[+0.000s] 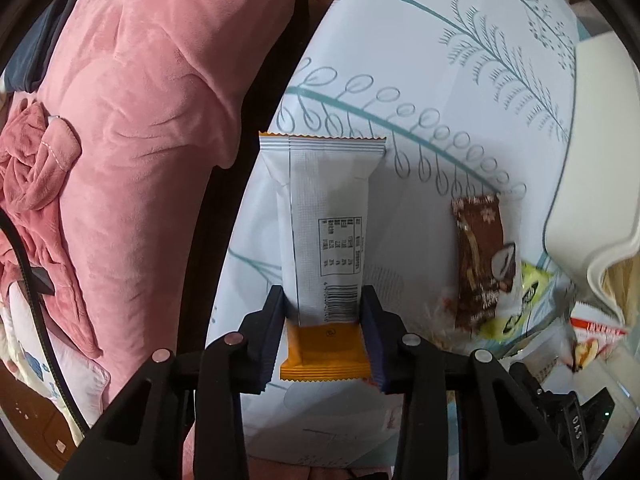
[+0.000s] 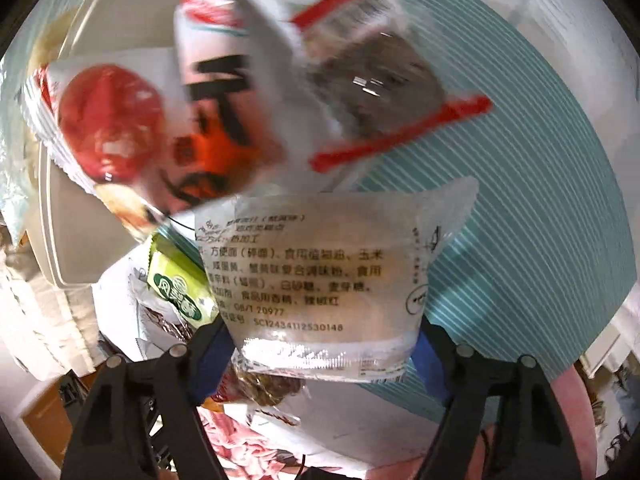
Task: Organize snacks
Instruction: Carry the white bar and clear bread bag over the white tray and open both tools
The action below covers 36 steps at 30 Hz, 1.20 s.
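Note:
My left gripper (image 1: 324, 332) is shut on a long white and orange snack bar (image 1: 326, 216), held by its orange end above the patterned cloth (image 1: 440, 80). A brown snack pack (image 1: 480, 256) and a green-yellow packet (image 1: 524, 304) lie to its right. My right gripper (image 2: 320, 344) is shut on a clear snack packet with black print (image 2: 320, 276). Beyond it, blurred, are a red and white packet (image 2: 132, 128) and a clear packet with red edges (image 2: 376, 76). A green packet (image 2: 180, 284) lies at the left.
A white container (image 1: 592, 184) stands at the right edge of the left wrist view; it also shows in the right wrist view (image 2: 120, 28). Pink plush fabric (image 1: 140, 120) fills the left. A teal striped cloth (image 2: 540, 200) lies under the right gripper.

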{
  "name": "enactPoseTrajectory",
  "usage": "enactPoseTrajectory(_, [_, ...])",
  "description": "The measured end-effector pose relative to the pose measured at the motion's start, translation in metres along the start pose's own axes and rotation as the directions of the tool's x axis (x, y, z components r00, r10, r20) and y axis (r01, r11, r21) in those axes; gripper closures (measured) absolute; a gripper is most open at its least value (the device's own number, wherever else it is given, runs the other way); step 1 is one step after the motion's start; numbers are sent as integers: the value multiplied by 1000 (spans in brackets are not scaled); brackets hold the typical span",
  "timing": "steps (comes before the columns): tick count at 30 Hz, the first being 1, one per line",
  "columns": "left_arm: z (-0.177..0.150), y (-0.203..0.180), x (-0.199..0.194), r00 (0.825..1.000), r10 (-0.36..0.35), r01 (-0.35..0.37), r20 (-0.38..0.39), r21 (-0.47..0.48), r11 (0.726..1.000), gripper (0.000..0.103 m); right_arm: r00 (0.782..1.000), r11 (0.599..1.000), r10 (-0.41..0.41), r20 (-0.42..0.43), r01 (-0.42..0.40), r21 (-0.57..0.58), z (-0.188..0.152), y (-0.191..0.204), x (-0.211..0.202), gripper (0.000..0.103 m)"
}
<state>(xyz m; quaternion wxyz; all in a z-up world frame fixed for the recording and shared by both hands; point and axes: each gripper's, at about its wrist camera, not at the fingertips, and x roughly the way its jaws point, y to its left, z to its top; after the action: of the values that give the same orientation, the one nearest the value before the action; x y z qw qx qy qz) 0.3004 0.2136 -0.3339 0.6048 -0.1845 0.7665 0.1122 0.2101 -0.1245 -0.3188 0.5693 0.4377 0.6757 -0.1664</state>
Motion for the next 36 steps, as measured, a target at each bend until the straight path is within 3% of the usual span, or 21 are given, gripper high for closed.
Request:
enactPoseTrajectory(9, [-36, 10, -32, 999, -53, 52, 13, 63, 997, 67, 1000, 996, 9, -8, -9, 92, -25, -62, -18, 26])
enactPoseTrajectory(17, [-77, 15, -76, 992, -112, 101, 65, 149, 984, 67, 989, 1000, 17, 149, -19, 12, -41, -88, -73, 26])
enactPoseTrajectory(25, [-107, -23, -138, 971, -171, 119, 169, 277, 953, 67, 938, 987, 78, 338, -26, -156, -43, -79, -136, 26])
enactPoseTrajectory(31, [-118, -72, -184, 937, -212, 101, 277, 366, 925, 67, 880, 963, 140, 454, -14, -270, -42, -56, -166, 26])
enactPoseTrajectory(36, [-119, -106, -207, 907, -242, 100, 346, 381, 919, 67, 842, 937, 193, 503, -6, -349, -21, -26, -187, 26])
